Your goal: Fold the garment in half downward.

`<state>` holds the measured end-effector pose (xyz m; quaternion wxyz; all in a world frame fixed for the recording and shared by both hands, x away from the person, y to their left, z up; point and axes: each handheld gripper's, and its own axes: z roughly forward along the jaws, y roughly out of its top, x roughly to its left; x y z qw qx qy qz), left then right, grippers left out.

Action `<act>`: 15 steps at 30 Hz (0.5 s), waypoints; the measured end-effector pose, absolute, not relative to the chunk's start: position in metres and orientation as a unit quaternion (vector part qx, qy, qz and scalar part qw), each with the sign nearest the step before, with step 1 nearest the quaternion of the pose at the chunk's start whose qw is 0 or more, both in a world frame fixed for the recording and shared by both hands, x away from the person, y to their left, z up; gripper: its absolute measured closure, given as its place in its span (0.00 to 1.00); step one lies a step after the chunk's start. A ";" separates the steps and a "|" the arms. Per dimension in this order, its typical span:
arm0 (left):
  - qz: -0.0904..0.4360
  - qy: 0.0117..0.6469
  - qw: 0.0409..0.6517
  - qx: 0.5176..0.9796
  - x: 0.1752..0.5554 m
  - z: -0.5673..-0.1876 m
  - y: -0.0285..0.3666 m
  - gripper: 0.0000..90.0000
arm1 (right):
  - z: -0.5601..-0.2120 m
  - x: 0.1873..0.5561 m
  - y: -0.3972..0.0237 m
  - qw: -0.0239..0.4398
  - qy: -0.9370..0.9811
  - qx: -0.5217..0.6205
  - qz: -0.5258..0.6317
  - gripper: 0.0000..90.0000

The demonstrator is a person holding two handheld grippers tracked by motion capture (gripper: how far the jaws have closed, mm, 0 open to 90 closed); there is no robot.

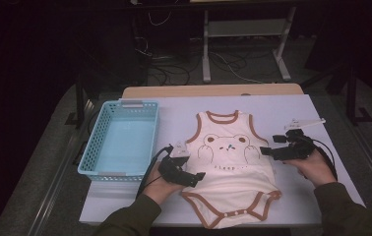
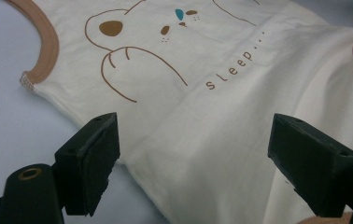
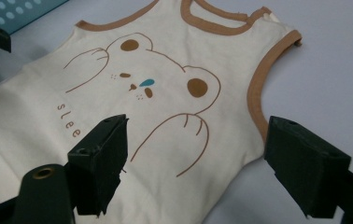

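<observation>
A cream sleeveless baby bodysuit (image 1: 231,169) with brown trim and a bear print lies spread flat, front up, on the white table (image 1: 292,110), neckline toward the far edge and snap crotch toward the person. To its left stands a light blue plastic basket (image 1: 123,140), with nothing seen inside. The left gripper (image 1: 196,178) hovers at the garment's left side seam near the waist, its jaws spread wide with nothing between them; in the left gripper view the jaws straddle the cloth's edge below the armhole trim (image 2: 48,49). The right gripper (image 1: 268,151) hangs at the opposite side, level with the bear's paw, jaws likewise apart and holding nothing; its own view looks over the bear print (image 3: 165,81) and the right armhole. Both hands appear poised at the start of a fold, the cloth not yet pinched. The next move likely calls for each gripper to drop onto a side edge, close on a single layer of fabric without bunching it, and lift both sides evenly so the garment can be folded inward before going to the basket.
</observation>
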<state>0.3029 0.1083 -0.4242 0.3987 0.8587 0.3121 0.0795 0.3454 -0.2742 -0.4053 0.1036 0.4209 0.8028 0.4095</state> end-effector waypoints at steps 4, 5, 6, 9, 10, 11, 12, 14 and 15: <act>0.080 0.311 0.396 0.860 0.303 -0.424 0.108 0.18 | -0.404 0.353 -0.273 0.107 0.801 0.424 0.409 0.23; 0.079 0.311 0.397 0.860 0.303 -0.424 0.108 0.18 | -0.404 0.355 -0.273 0.108 0.802 0.423 0.408 0.23; 0.079 0.311 0.397 0.860 0.303 -0.424 0.108 0.18 | -0.404 0.356 -0.272 0.108 0.801 0.424 0.408 0.23; 0.078 0.311 0.398 0.860 0.303 -0.424 0.108 0.18 | -0.404 0.362 -0.271 0.108 0.799 0.426 0.411 0.23; 0.078 0.311 0.398 0.860 0.303 -0.424 0.108 0.18 | -0.404 0.362 -0.271 0.108 0.799 0.426 0.411 0.23; 0.078 0.311 0.399 0.859 0.303 -0.424 0.108 0.18 | -0.404 0.364 -0.270 0.108 0.799 0.427 0.410 0.23; 0.078 0.311 0.399 0.859 0.303 -0.424 0.108 0.18 | -0.405 0.366 -0.269 0.109 0.799 0.428 0.408 0.23; 0.078 0.310 0.398 0.860 0.303 -0.424 0.108 0.18 | -0.405 0.372 -0.266 0.111 0.799 0.429 0.406 0.23; 0.077 0.311 0.399 0.859 0.303 -0.424 0.108 0.18 | -0.405 0.375 -0.266 0.113 0.800 0.428 0.405 0.23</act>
